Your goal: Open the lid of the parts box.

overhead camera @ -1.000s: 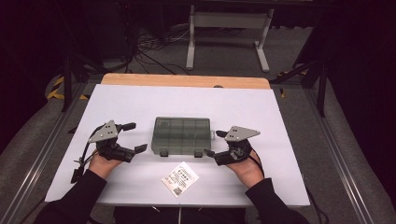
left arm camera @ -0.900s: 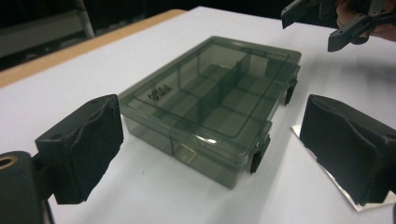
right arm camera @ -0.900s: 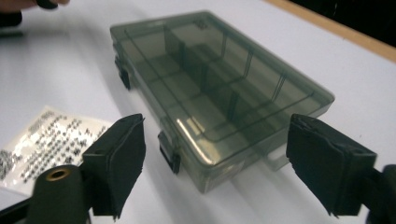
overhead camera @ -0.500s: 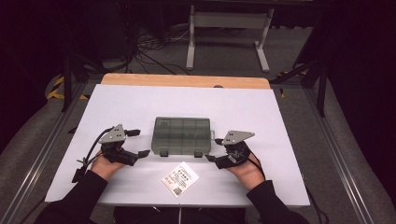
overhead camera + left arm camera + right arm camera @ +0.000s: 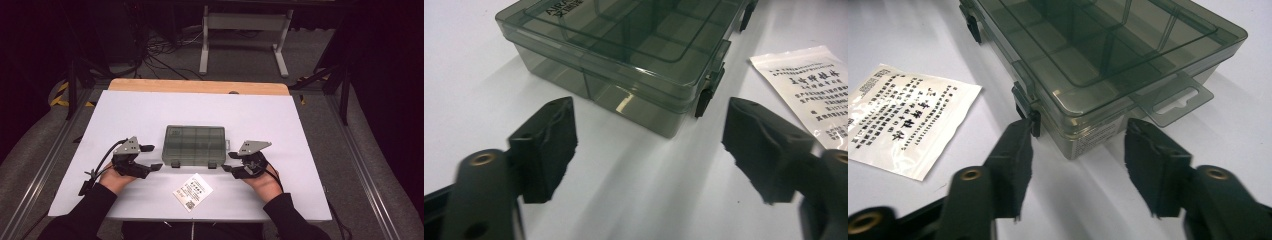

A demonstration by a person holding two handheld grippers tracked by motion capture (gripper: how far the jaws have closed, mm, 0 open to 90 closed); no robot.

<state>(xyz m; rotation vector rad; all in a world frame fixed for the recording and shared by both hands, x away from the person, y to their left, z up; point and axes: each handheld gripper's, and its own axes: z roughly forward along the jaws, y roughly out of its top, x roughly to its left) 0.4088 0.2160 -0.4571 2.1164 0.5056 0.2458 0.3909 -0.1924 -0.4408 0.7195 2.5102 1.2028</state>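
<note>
- Table [image 5: 300,130] with a white top, seen from above; a dark see-through plastic box [image 5: 195,145] lies flat near its middle with the lid down, and everything below is placed relative to that box.
- Left gripper [image 5: 152,157], held in the person's left hand, sits just left of the box's near left corner. Its jaws have just been closing, yet they stand apart with only bare table between them. In the left gripper view the box corner [image 5: 659,107] lies just ahead of the tips, not touching them.
- Small white packet [image 5: 192,191] with black print lies flat in front of the box, near its front edge and apart from it, between the two hands.
- Right gripper [image 5: 227,162], in the right hand, sits just right of the box's near right corner. Its jaws have just been closing and are partly apart. In the right gripper view the corner [image 5: 1083,130] lies just ahead of the gap, with one tip very near the black front latch [image 5: 1028,112]; I cannot tell whether they touch.
</note>
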